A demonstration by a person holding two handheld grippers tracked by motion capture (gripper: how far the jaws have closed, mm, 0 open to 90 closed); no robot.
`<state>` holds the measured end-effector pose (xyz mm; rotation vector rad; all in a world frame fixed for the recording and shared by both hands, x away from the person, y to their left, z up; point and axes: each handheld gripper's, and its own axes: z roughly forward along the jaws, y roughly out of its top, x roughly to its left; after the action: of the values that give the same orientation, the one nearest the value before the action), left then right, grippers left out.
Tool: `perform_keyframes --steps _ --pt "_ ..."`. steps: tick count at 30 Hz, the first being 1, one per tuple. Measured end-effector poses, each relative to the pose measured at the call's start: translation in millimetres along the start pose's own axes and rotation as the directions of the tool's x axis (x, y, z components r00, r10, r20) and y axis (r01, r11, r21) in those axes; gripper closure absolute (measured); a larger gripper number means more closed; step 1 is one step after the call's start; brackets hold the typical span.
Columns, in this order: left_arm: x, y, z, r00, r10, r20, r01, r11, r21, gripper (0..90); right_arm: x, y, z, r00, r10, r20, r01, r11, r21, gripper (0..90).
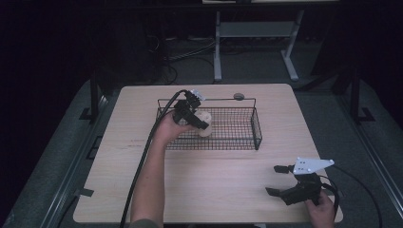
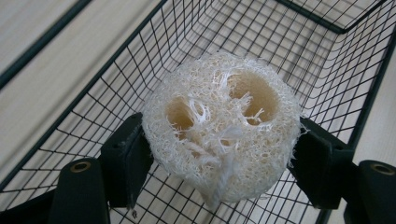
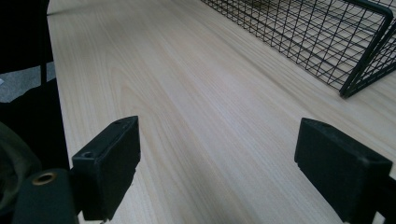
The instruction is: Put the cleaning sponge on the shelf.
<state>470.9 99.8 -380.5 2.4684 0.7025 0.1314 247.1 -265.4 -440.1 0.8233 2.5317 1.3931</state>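
Note:
My left gripper (image 1: 202, 124) is shut on a cream loofah sponge (image 2: 222, 126), a fibrous round piece with hollow holes in its end. It holds the sponge inside the black wire basket (image 1: 256, 128), near the basket's left end; in the high view the loofah sponge (image 1: 205, 123) shows pale beside the hand. Both black pads (image 2: 126, 158) press the sponge's sides. My right gripper (image 1: 279, 179) stands open over the bare table near the front right corner, nothing between its jaws, and its fingers (image 3: 109, 163) frame plain wood.
The light wooden table (image 1: 204, 180) has the wire basket (image 3: 327, 42) at its middle back. A small round dark object (image 1: 238, 96) lies behind the basket. Dark floor, cables and a white table frame (image 1: 256, 42) lie beyond the table.

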Motion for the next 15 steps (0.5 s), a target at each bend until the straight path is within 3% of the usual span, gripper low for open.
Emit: perform_keyframes --steps 11,15 --pt "1.8 -3.7 10.9 0.9999 0.001 -0.017 0.0 0.9985 0.055 27.3 0.1 0.5 0.8 1.0 -0.007 0.0 0.007 1.0 0.0 13.8" --pt "2.2 -3.9 14.3 0.9999 -0.009 -0.005 0.01 0.9979 0.065 27.3 -0.1 0.2 0.2 1.0 -0.004 0.0 0.004 1.0 -0.002 13.8"
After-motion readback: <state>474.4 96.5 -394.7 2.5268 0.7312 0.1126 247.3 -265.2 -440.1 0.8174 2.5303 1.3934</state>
